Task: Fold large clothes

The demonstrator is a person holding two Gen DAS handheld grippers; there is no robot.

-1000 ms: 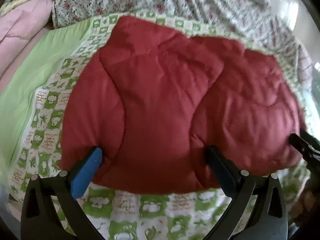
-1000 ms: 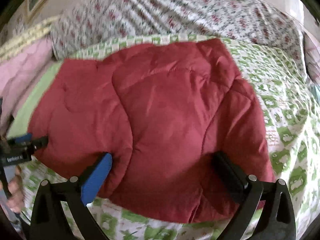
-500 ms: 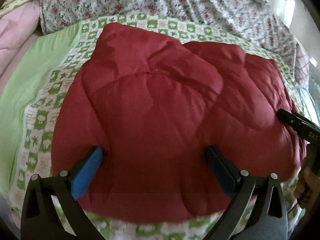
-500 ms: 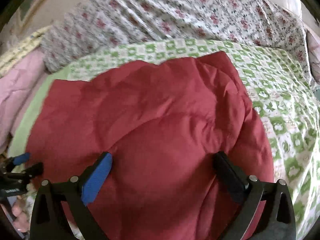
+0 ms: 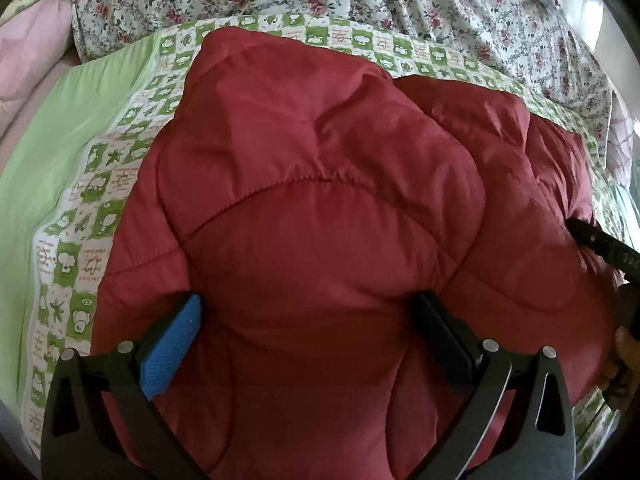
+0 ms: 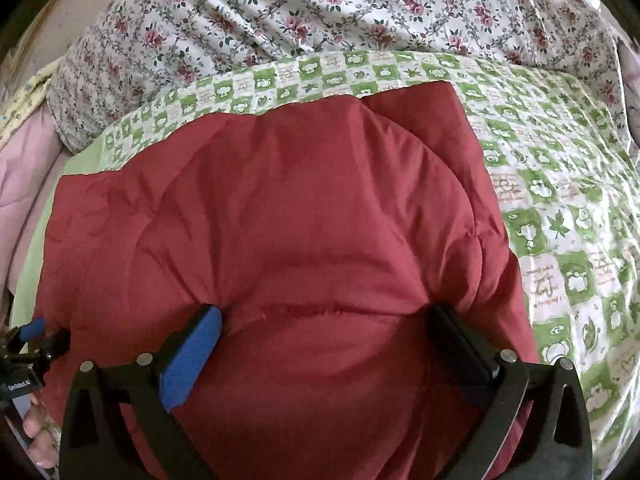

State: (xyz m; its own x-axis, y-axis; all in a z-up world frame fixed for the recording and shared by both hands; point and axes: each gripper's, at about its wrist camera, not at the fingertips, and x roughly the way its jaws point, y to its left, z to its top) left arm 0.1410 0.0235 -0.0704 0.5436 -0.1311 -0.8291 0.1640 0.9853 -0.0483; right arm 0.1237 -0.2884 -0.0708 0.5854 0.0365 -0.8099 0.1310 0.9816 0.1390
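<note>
Lying on the green checked sheet [image 6: 560, 208] of the bed, a red padded jacket [image 5: 320, 208] fills both views.

The left gripper [image 5: 308, 320] and the right gripper [image 6: 324, 332] each point forward and down at its near edge, the 2 fingers spread wide, padding bulging between them, nothing clamped. A floral quilt [image 6: 320, 12] lies behind.

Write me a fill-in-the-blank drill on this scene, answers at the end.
1. The padded jacket is ____ in colour.
2. The jacket lies on a checked sheet of white and ____.
3. The left gripper has one black pad and one ____ pad.
4. The bedding behind the sheet has a ____ print.

Answers: red; green; blue; floral
</note>
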